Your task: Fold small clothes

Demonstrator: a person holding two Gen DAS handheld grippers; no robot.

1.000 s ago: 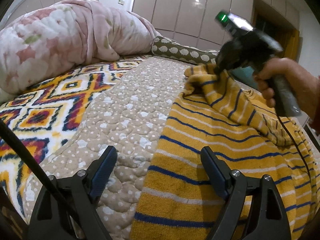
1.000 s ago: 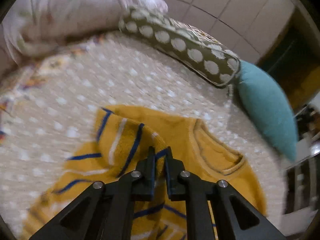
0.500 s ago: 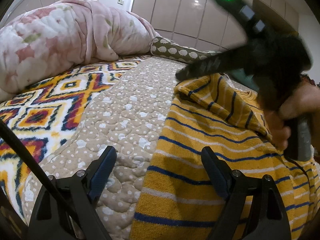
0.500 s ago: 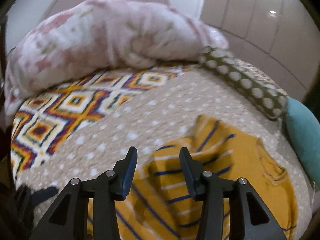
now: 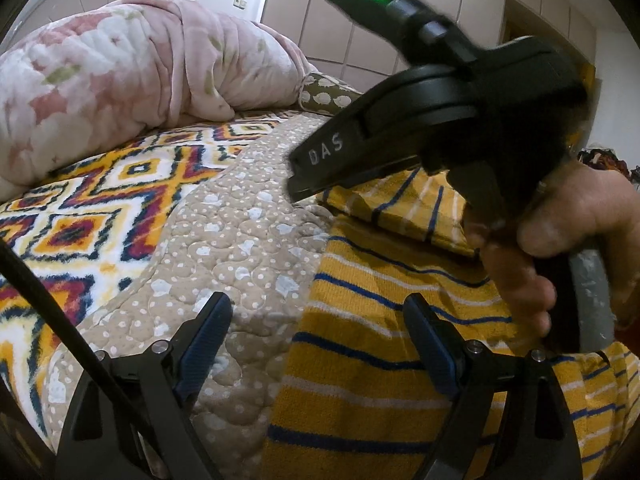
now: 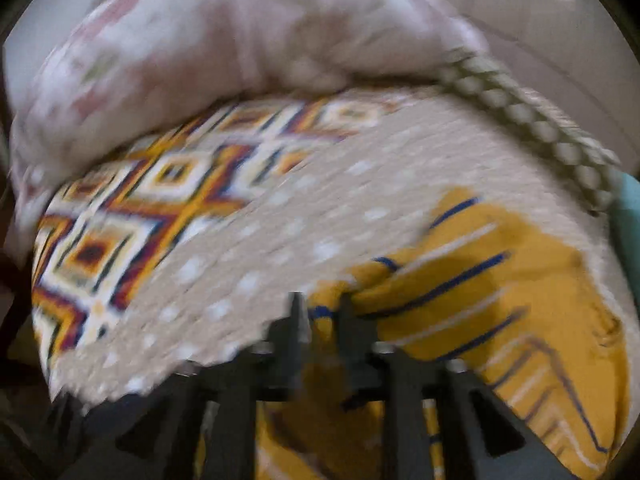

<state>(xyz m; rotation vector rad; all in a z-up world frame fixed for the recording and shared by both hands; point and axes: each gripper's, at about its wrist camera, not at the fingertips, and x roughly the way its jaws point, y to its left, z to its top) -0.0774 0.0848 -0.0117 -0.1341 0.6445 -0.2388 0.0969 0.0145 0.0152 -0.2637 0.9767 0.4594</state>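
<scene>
Sleeve fold in progress: yellow striped sweater [image 5: 380,344] is lying flat near the bed's [image 5: 240,248] right edge. My right hand-held gripper [image 6: 318,312] is closing, part-open, around its left edge; grip not confirmed through blur. Left hand-held gripper [image 5: 316,336] is hovering wide open and empty over the hem, and next I'm needing a firm pinch before carrying the edge inward.

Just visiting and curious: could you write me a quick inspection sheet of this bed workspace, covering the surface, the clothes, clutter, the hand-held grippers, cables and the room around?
Surface: beige dotted quilt, with a patterned blanket alongside.
Job's things: yellow striped sweater lying on the quilt, one sleeve folded over its body.
Clutter: pink floral duvet heaped at the far end; spotted bolster; teal pillow at the edge.
Grippers: left gripper open, astride the sweater's edge. Right gripper blurred, fingers narrowly apart over the sweater's edge; they have just been closing; grip unclear. A hand holds its handle.
Cables: one dark cable across the left view.
Surroundings: pale wardrobe doors behind the bed.
</scene>
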